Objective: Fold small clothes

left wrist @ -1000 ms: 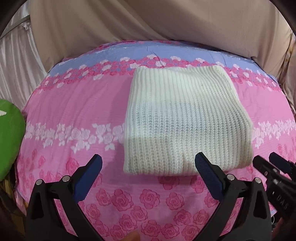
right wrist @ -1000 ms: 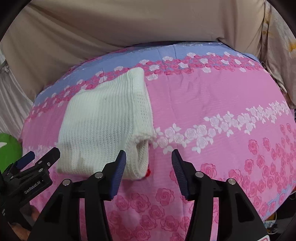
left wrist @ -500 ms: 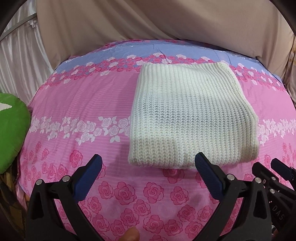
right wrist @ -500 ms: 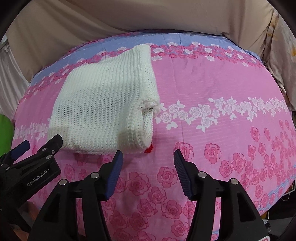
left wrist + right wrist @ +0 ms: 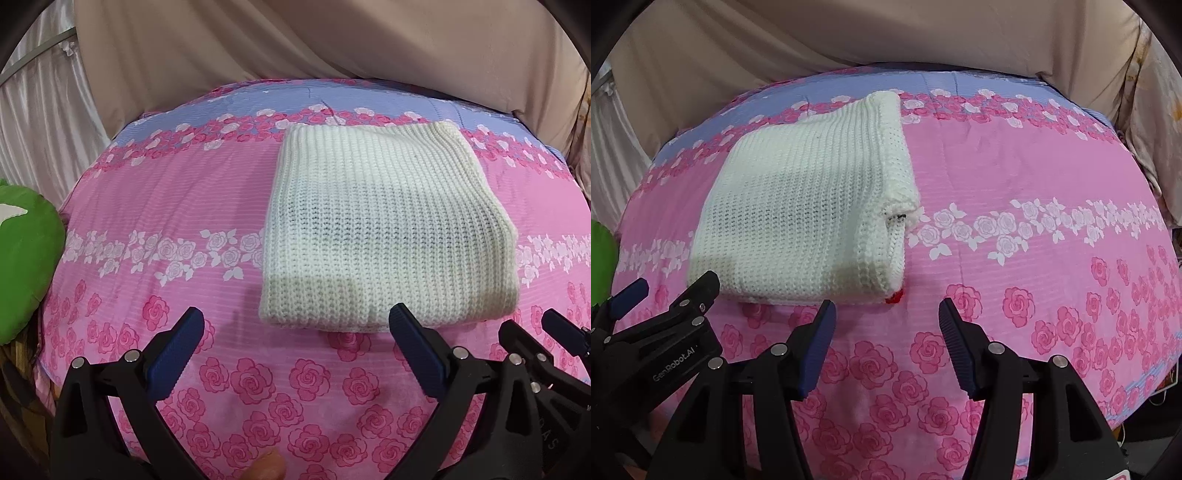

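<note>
pink rose-print bedsheet [image 5: 184, 206] carries a folded white knit sweater [image 5: 384, 236]. left gripper [image 5: 295, 354] and right gripper [image 5: 886, 343] hover, jaws wide, empty; best withdraw straight back, leaving the folds undisturbed.

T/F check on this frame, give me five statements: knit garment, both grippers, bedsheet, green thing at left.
1. The white knit garment lies folded on the floral bedsheet. True.
2. The left gripper is clamped on the garment. False: its jaws stand open with nothing between them, short of the near edge.
3. The right gripper is open and empty. True.
4. A green cushion sits at the bed's left edge. True.
5. The garment hangs off the bed's edge. False: it rests wholly on the sheet.
</note>
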A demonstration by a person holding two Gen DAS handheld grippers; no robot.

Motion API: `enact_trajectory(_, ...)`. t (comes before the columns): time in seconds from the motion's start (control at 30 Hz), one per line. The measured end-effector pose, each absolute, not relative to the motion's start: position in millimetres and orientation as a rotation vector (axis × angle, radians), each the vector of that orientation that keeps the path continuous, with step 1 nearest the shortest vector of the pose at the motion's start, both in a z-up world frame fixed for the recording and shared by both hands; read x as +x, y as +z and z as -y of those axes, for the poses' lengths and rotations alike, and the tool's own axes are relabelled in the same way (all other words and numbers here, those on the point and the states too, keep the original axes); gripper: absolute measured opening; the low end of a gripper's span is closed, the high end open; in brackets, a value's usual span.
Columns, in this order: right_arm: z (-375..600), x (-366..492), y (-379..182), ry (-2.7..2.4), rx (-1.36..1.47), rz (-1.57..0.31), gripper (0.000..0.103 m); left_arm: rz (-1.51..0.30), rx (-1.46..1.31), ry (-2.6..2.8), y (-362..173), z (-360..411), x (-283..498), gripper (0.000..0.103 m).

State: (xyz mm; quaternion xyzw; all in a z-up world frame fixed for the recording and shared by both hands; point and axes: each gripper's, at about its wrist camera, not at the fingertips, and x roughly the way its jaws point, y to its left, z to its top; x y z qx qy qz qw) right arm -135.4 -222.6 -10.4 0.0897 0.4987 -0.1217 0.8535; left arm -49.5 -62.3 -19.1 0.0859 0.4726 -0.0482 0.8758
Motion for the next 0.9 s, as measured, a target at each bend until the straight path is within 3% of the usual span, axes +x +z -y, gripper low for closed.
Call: enact_trajectory(0.9,222.7,-132.9,-12.4,-0.253,0.195,-1.051,0.058,-0.984,0.208,-0.101,-18.2,70.7,-48.4,0.098)
